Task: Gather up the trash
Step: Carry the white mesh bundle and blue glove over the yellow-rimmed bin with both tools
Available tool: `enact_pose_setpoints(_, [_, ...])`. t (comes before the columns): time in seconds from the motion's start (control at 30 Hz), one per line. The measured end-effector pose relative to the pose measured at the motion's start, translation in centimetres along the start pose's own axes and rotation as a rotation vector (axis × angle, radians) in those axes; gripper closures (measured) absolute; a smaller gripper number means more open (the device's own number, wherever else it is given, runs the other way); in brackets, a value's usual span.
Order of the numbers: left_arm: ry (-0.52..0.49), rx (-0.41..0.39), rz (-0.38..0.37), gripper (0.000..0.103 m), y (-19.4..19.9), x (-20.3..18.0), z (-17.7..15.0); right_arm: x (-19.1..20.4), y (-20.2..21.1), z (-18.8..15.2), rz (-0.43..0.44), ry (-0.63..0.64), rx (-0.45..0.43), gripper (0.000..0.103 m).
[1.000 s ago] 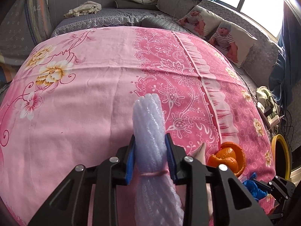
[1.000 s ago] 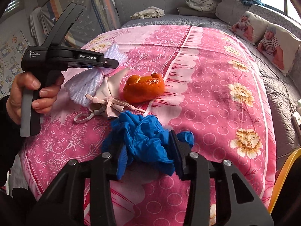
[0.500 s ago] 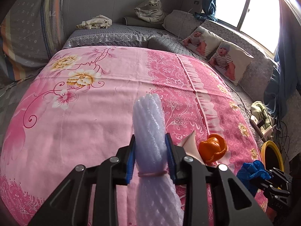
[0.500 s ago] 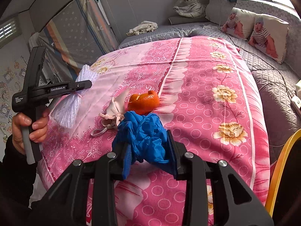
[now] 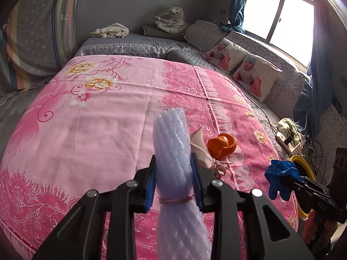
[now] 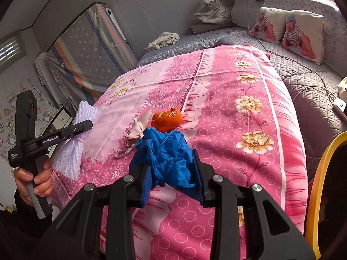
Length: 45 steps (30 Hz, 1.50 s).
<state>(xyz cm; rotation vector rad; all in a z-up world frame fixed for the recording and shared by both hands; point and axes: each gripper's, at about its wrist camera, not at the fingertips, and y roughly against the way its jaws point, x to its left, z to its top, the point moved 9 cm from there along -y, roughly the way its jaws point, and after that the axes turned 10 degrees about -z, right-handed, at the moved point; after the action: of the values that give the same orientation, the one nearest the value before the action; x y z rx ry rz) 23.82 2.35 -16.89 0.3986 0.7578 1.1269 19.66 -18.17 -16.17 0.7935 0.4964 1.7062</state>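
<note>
The yellow bin (image 6: 321,173) is cut off by the picture's edge, its inside dark and unreadable.

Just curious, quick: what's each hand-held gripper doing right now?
Left hand-held gripper: closed on the white foam net.
Right hand-held gripper: closed on the blue glove.

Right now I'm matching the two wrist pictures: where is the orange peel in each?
Left wrist view: orange peel right of centre, beyond the left tongs.
Right wrist view: centre, just behind the blue glove.
Shared landmark: the baby-print cushions.
</note>
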Motion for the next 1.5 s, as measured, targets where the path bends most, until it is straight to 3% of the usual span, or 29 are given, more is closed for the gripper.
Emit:
enact_pose_setpoints(0.27, [-0.110, -0.015, -0.001, 0.075, 0.2, -4.7, 0.3, -2.7, 1.5, 0.2, -0.040, -0.053, -0.032, 0.072])
enact_pose_setpoints(0.77, [-0.301, 0.007, -0.120, 0.075, -1.1, -14.9, 0.4, -10.2, 7.6, 3.1, -0.222, -0.140, -0.218, 0.072])
enact_pose_setpoints(1.5, [-0.516, 0.050, -0.302, 0.075, -3.9, -28.9, -1.4, -21.2, 16.1, 2.8, -0.479, -0.273, -0.391, 0.072])
